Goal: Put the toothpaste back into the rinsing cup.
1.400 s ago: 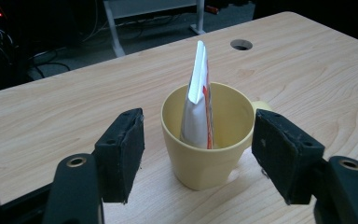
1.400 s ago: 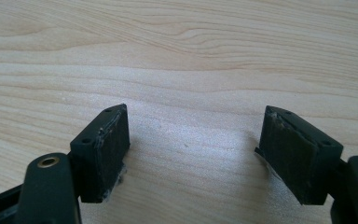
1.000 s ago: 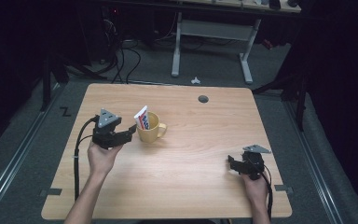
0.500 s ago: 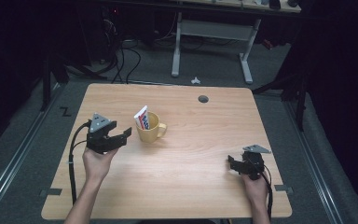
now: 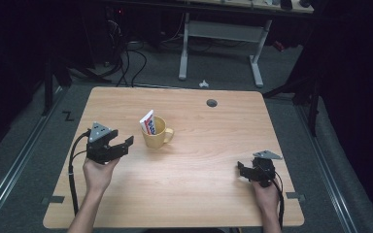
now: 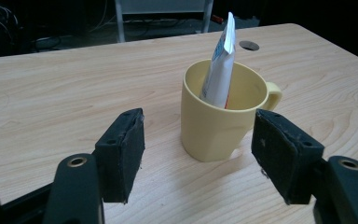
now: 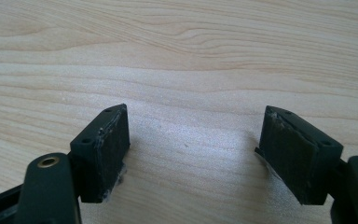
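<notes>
A yellow mug (image 5: 156,134) (image 6: 221,116) stands upright left of the table's middle, its handle to the right. A white tube with red and blue print (image 5: 147,121) (image 6: 220,65) leans inside it, sticking out above the rim. My left gripper (image 5: 120,143) (image 6: 198,158) is open just left of the mug, its jaws apart from the mug and holding nothing. My right gripper (image 5: 243,171) (image 7: 193,156) rests open low over bare wood near the table's front right, nothing between its jaws.
The wooden table (image 5: 199,194) has a round cable hole (image 5: 211,103) at the back right. Behind the table stand a desk frame (image 5: 221,43) and loose cables (image 5: 126,58) on the floor. Black cables trail from both grippers towards the front edge.
My left gripper has drawn back to the left and towards the front, away from the mug. The right gripper has stayed put.
</notes>
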